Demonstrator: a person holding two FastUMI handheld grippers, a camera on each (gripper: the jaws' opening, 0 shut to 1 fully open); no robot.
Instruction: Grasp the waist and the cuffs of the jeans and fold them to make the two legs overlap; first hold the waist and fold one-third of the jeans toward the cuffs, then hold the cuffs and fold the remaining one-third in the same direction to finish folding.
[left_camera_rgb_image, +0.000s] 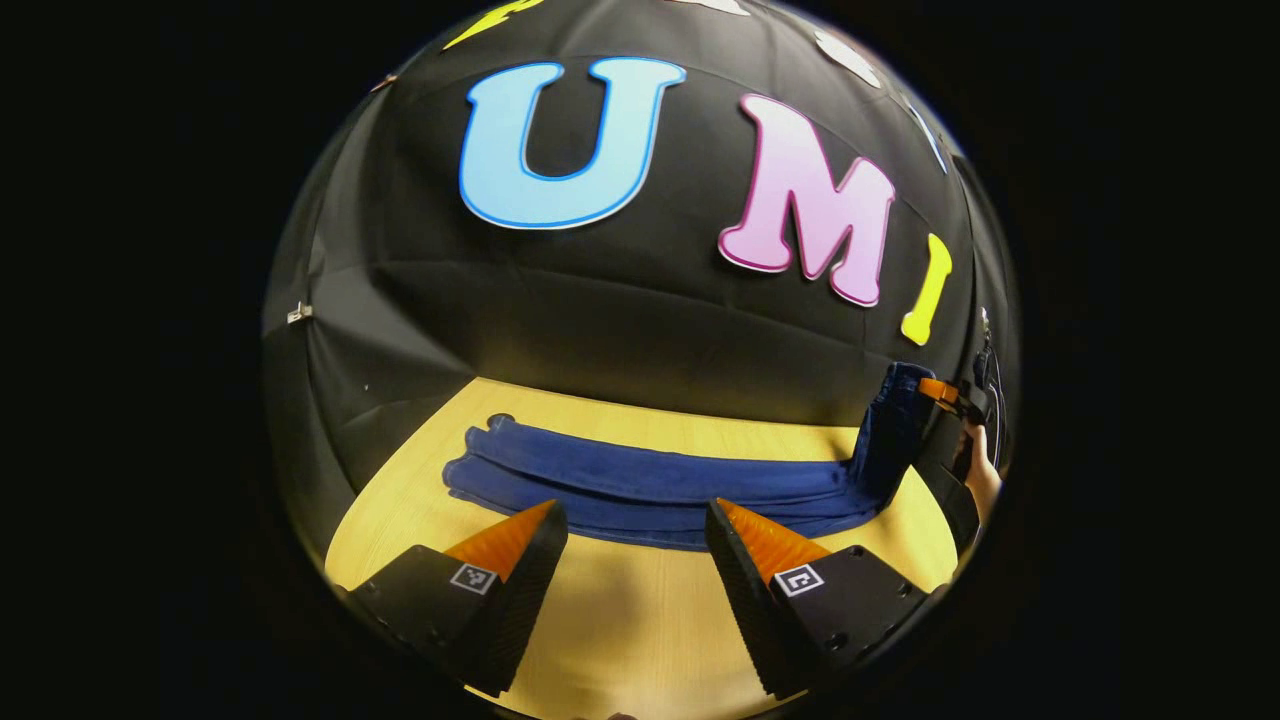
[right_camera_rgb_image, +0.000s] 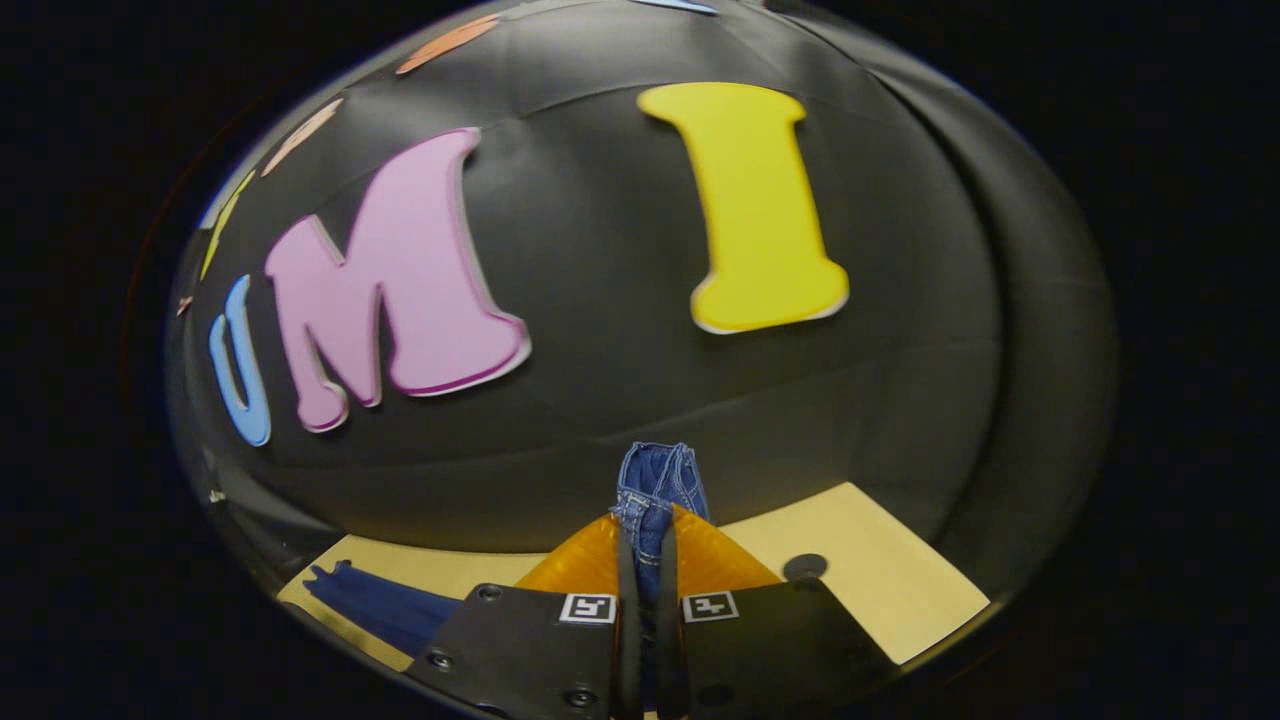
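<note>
Left gripper view: my left gripper spread wide over bare pale wood table, blue denim jeans a long flat band mid-frame, far end lifted at right, my right gripper pinching that rumpled denim bottom centre.

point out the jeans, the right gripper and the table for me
jeans (left_camera_rgb_image: 650, 485): left gripper view, on the flat folded legs.
right gripper (right_camera_rgb_image: 647, 560): right gripper view, between its fingertips, clamped on denim.
table (left_camera_rgb_image: 620, 610): left gripper view, bare wood near the open jaws.
</note>
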